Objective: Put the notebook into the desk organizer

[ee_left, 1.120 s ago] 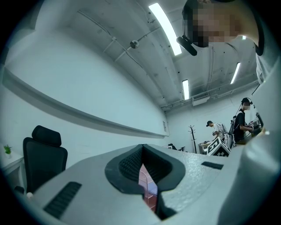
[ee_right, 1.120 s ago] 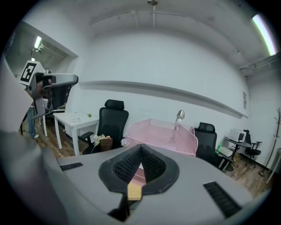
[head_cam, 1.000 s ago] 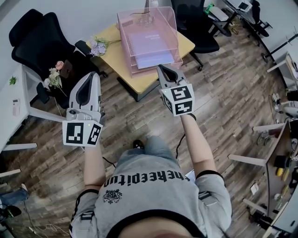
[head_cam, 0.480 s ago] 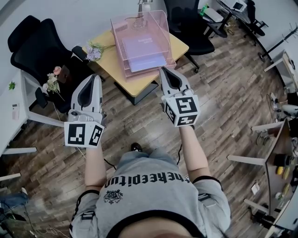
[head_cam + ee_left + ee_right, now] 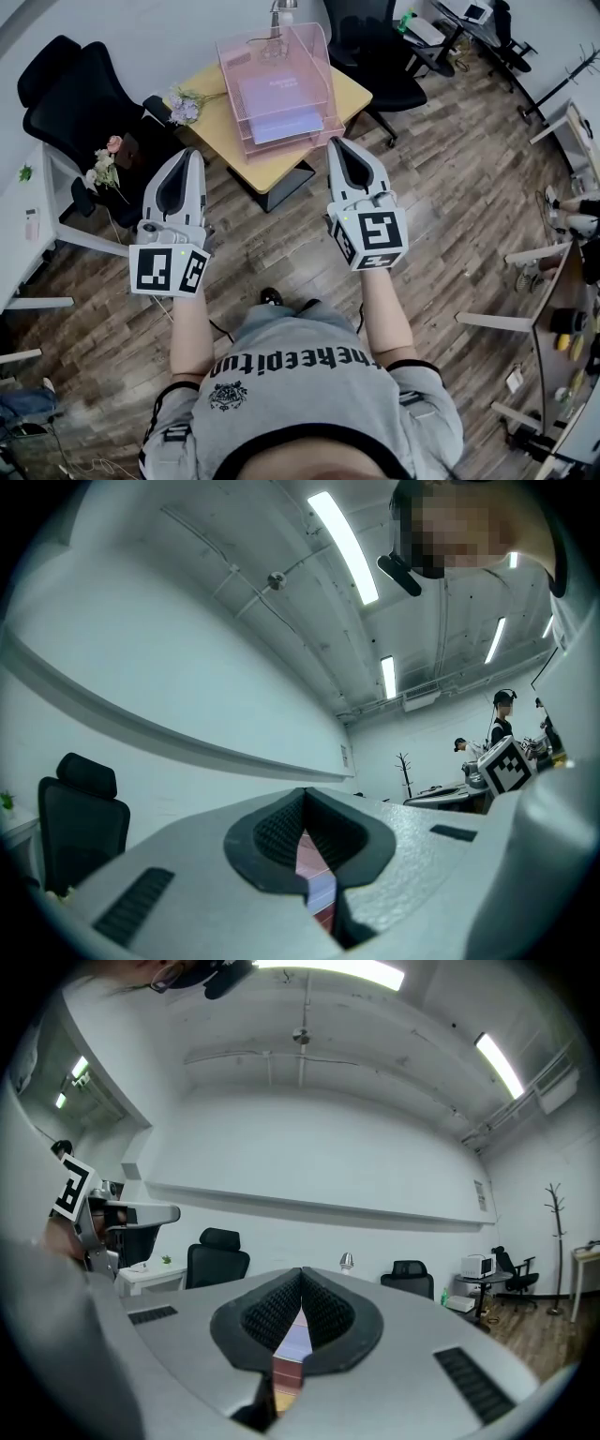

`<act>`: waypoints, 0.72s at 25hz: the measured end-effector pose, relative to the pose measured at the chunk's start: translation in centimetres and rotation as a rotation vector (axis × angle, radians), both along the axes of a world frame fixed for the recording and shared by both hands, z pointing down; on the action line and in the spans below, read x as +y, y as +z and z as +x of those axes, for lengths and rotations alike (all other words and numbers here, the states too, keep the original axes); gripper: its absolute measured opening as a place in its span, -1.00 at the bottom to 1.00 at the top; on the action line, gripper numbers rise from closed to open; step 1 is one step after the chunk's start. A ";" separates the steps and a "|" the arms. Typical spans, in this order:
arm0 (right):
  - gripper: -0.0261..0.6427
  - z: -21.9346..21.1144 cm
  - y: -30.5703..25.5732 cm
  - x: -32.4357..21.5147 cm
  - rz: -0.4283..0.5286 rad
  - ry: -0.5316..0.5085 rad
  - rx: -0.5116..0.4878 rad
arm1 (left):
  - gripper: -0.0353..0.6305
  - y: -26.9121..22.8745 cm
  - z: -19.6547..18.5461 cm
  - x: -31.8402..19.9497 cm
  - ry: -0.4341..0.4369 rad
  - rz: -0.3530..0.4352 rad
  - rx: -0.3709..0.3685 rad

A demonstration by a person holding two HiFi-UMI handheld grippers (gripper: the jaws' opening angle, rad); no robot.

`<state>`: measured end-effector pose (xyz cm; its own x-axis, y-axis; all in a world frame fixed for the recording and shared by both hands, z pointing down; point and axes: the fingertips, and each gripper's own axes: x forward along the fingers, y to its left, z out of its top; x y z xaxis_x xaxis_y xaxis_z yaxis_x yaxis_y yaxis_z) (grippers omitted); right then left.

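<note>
- While both tools hang over the wood-plank floor [image 5: 450,206], the person's grey T-shirt [image 5: 300,394] fills six o'clock of the head view. Both forearms reach toward twelve.
- Left gripper [image 5: 190,156]: it sits at about ten o'clock of centre. Its jaws are clenched tip to tip with nothing between them. Its own view shows only a sliver of pink and lavender through the slit below the tips.
- Right gripper [image 5: 337,143]: it sits at about one o'clock of centre, well apart from the left one. Its jaws are likewise clenched and empty, and point toward twelve.
- Yellow wooden table [image 5: 361,89]: it stands beyond both tips at twelve o'clock, and neither tool touches it.
- Pink translucent desk organizer [image 5: 333,80]: this stack of trays stands on the table, its open front facing six o'clock.
- Lavender notebook [image 5: 272,92]: it lies flat inside the organizer, seen through the pink plastic. Which tier holds it is unclear.
- Paler bluish sheet or book [image 5: 291,123]: it shows at six o'clock of the notebook, near the front of a lower tray.
- Bunch of pale purple flowers [image 5: 183,105]: it lies on the table at nine o'clock of the organizer, just beside it.
- Black office chair [image 5: 70,94]: it stands at ten o'clock, left of the table.
- Second black chair [image 5: 384,47]: it stands at one o'clock, beyond the table.
</note>
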<state>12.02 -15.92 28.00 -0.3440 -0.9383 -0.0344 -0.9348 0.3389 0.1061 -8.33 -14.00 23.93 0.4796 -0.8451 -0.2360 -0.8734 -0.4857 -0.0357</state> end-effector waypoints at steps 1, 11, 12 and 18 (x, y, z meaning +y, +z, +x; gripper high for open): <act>-0.92 0.3 -0.3 0.4 0.007 0.004 -0.005 | -0.88 -0.2 0.3 0.3 0.001 0.003 0.000; -0.92 3.6 -2.4 4.8 0.055 0.044 -0.058 | -0.88 -1.2 2.3 3.4 0.003 0.024 0.013; -0.92 3.9 -2.6 5.3 0.061 0.046 -0.064 | -0.88 -1.3 2.5 3.7 0.002 0.025 0.014; -0.92 4.9 -3.5 7.1 0.081 0.042 -0.066 | -0.88 -1.6 3.3 5.4 -0.006 0.031 0.022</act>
